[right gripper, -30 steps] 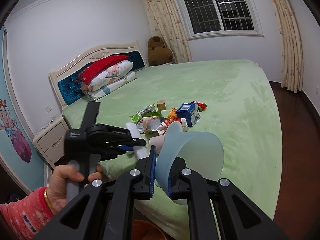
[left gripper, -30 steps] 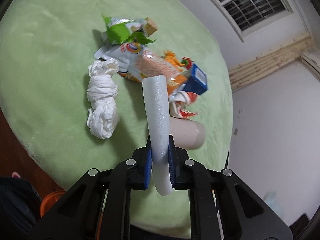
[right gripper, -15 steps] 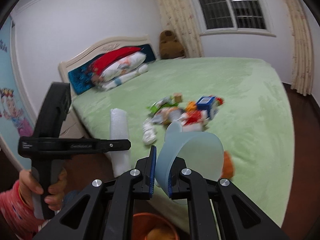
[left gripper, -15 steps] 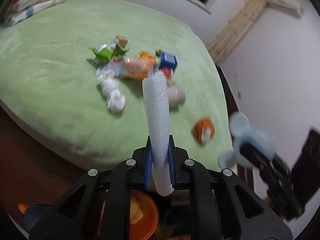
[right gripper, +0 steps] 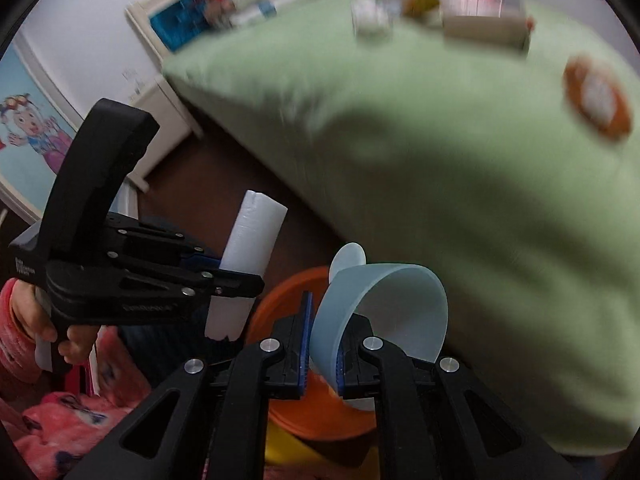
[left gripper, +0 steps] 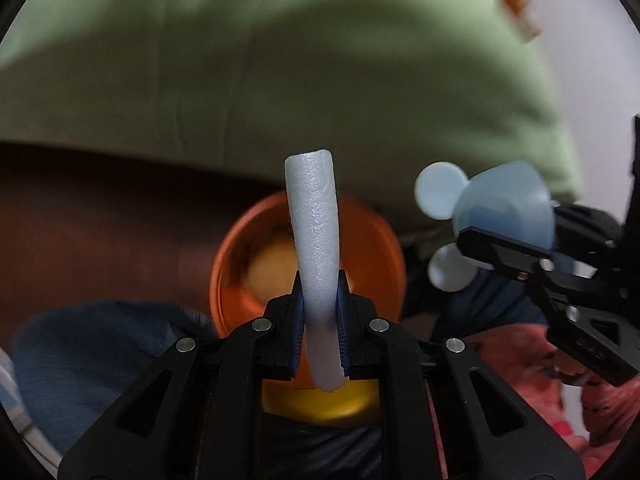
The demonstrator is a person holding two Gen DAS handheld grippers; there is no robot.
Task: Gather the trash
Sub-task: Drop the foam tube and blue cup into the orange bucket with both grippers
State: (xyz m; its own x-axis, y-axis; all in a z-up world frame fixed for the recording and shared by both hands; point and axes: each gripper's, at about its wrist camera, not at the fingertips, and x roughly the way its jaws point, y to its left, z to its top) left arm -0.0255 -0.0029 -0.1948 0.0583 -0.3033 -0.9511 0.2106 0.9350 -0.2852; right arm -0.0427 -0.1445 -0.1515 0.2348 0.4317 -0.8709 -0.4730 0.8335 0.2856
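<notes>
Green bedding (right gripper: 460, 168) is filling the upper part of both views, blurred, with leftover litter (right gripper: 440, 4) still lying on it far from us, and the dark floor showing below its edge. We are holding our left gripper (left gripper: 319, 320) pinched tight on a white foam tube (left gripper: 314, 240), its blue pads pressing into the tube near its lower end. The tube's long axis is running forward along the fingers, and in the left view its length is lying right across the mouth of the orange bin (left gripper: 240, 272), so the bin is sitting just beyond and below our left fingertips. We are holding our right gripper (right gripper: 322, 350) clamped on the wall of a pale blue plastic cup (right gripper: 384, 312), with the cup's open mouth facing forward; the orange bin (right gripper: 288, 300) is peeking out directly behind and beneath it. We are judging that both pieces are close enough to the bin for a drop, and that neither hand is clearly the nearer. The left view is showing us the bin's inside, with something yellowish already lying in it, and the cup's two round ears, which the right view is mostly hiding. The right view is showing us instead the tube standing tilted beside the bin's rim rather than squarely over it.
</notes>
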